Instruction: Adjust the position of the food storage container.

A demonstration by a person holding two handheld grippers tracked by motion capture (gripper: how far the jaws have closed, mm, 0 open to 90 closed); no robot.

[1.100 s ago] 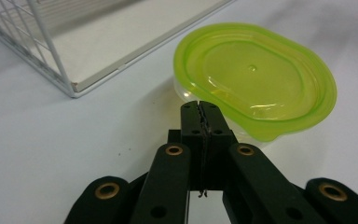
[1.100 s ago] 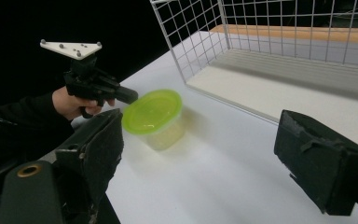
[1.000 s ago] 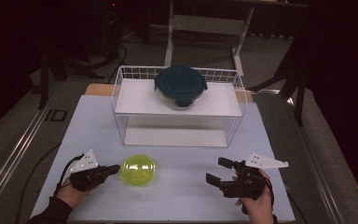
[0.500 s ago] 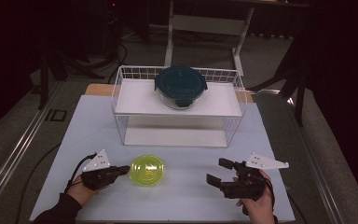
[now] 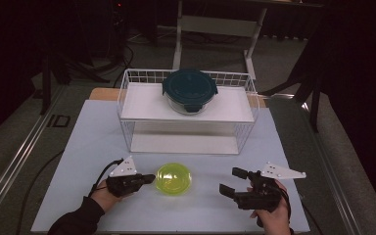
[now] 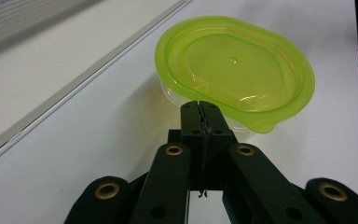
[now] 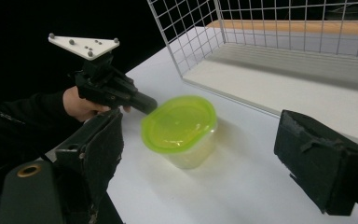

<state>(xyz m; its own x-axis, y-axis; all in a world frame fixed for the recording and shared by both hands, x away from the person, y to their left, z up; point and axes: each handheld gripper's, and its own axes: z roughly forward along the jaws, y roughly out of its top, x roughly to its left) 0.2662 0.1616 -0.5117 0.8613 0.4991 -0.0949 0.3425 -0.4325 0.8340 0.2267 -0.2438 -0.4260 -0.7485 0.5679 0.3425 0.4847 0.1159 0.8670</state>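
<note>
- High view: looks forward and down over the table [image 5: 93,142].
- Gripper views: ride close along their own jaws, both facing the green-lidded tub [image 6: 235,72].

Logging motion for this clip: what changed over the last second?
The left gripper, fingers shut, moved right and pushed the green-lidded container a little rightward; its tips now touch the container's rim. The right gripper stayed open and still, as did the dark-lidded bowl on the wire rack.

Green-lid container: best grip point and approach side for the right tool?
Probably the clear body under the overhanging lid, across its narrower width, coming in low from the right tool's side. The green-lid container stands upright, that flank is free; the left tool sits shut at the opposite rim.
</note>
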